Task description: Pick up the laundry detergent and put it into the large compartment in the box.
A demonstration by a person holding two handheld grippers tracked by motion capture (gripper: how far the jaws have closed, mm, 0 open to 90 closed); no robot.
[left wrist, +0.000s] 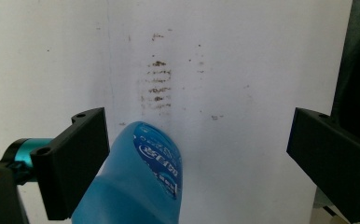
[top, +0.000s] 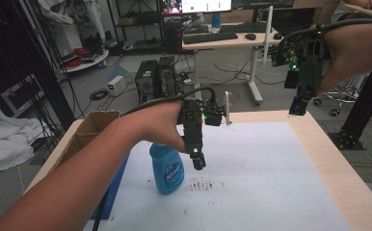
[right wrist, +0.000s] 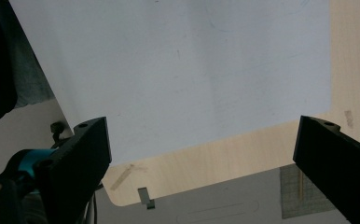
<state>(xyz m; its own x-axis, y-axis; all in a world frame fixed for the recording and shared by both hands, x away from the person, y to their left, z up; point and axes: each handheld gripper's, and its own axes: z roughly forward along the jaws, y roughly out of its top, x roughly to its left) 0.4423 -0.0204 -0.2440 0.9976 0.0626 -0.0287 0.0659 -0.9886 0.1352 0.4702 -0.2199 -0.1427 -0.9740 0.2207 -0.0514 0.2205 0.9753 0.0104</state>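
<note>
On the white sheet (top: pixel 271 168), a blue labelled bottle (top: pixel 166 168) lies beside dark smudges (top: pixel 202 185).

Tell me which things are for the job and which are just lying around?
For the job:
blue bottle
dark smudge on the white sheet
left gripper, open beside the bottle
right gripper, open, raised

Just lying about:
cardboard box
computer tower
keyboard

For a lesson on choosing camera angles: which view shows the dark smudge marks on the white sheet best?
The left gripper view: the smudge marks lie sharp and near, beyond the blue bottle. The high view shows them small and faint, right of the bottle. The right gripper view looks at another part of the white sheet.
</note>
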